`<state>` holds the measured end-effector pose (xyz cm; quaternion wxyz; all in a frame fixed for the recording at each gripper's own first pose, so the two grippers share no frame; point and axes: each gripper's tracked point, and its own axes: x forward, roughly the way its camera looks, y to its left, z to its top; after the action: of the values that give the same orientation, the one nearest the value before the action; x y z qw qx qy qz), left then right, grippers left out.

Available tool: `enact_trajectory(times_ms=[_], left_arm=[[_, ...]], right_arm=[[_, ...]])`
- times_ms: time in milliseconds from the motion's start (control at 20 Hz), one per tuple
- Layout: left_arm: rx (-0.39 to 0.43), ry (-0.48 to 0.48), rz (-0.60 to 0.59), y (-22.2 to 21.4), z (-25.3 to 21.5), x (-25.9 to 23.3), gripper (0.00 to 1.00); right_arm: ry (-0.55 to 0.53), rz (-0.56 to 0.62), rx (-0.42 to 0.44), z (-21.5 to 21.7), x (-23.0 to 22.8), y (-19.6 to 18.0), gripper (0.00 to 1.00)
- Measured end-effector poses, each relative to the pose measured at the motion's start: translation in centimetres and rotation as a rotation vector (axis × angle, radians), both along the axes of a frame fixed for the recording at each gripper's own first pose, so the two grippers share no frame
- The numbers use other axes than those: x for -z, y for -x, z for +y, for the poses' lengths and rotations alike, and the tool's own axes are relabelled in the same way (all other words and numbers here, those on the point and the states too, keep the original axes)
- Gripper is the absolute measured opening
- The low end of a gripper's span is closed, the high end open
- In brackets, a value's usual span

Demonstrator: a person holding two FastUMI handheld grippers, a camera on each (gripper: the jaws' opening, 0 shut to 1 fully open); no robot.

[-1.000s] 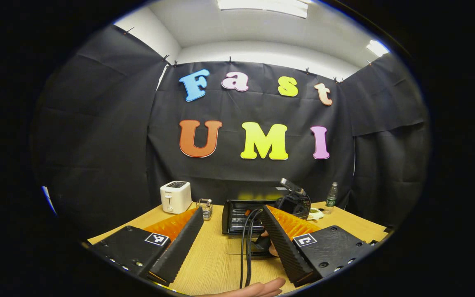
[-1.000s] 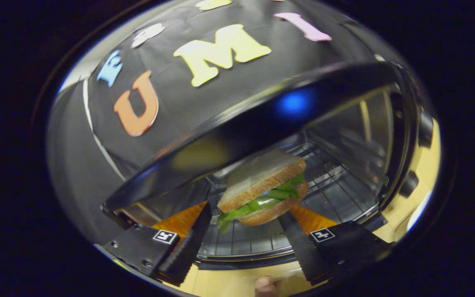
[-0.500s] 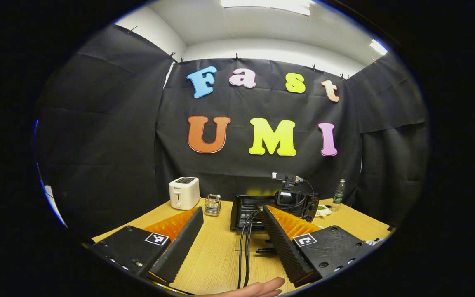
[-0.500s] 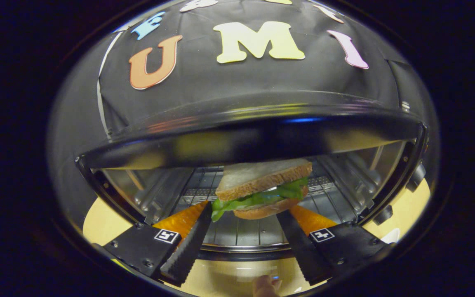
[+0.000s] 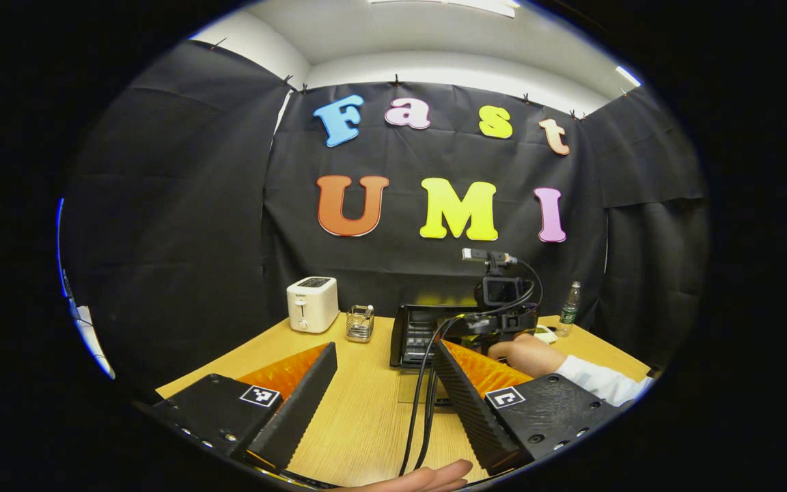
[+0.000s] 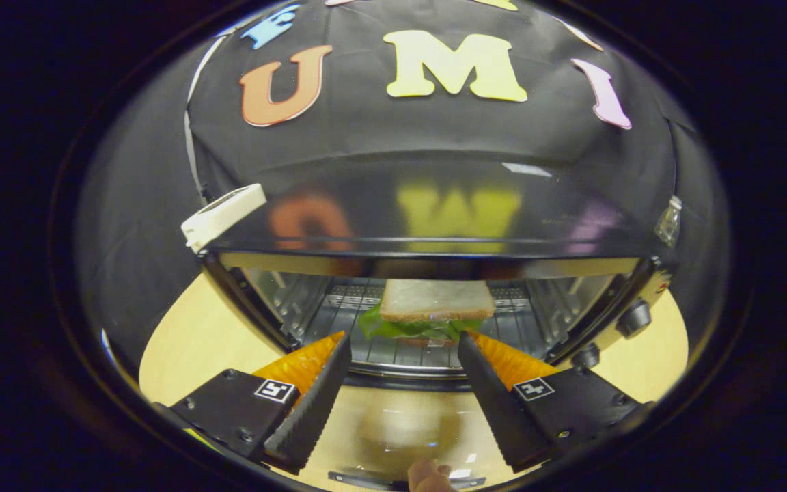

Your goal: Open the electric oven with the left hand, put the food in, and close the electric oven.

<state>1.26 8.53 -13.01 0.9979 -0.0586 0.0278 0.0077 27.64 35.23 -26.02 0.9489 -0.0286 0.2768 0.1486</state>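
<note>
Though unheld, sandwich [image 6: 436, 309] with lettuce.

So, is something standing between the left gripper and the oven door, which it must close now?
Yes. In the left gripper view, the right gripper and the hand holding it sit in front of the oven, over the open door. The sandwich lies inside.
</note>
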Motion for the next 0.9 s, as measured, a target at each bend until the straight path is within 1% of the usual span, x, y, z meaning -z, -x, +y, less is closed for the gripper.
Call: enact_trajectory(times_ms=[100,300,400,550,600,700,900], left_arm=[[-0.010,0.003,0.007,0.4,0.3,0.2,0.94],[-0.040,0.014,0.014,0.4,1.4,0.5,0.94],[-0.055,0.023,0.024,0.0,1.8,0.8,0.94],[-0.062,0.036,0.064,-1.2,1.8,2.2,0.94],[-0.057,0.043,0.090,-1.7,1.4,3.0,0.94],[-0.023,0.049,0.136,-2.8,-0.5,4.5,0.94],[0.058,0.026,0.230,-4.1,-4.6,8.3,0.94]], right_arm=[[-0.023,-0.011,-0.024,-0.6,-1.6,2.0,1.00],[-0.044,-0.080,-0.069,-2.8,-4.8,7.1,1.00],[-0.068,-0.130,-0.089,-3.9,-6.8,9.6,1.00],[-0.095,-0.238,-0.080,-7.3,-10.0,12.9,1.00],[-0.101,-0.274,-0.074,-8.6,-11.1,13.7,1.00],[-0.114,-0.344,-0.050,-11.1,-13.2,15.6,1.00],[-0.156,-0.448,-0.008,-16.0,-17.4,18.0,1.00]])
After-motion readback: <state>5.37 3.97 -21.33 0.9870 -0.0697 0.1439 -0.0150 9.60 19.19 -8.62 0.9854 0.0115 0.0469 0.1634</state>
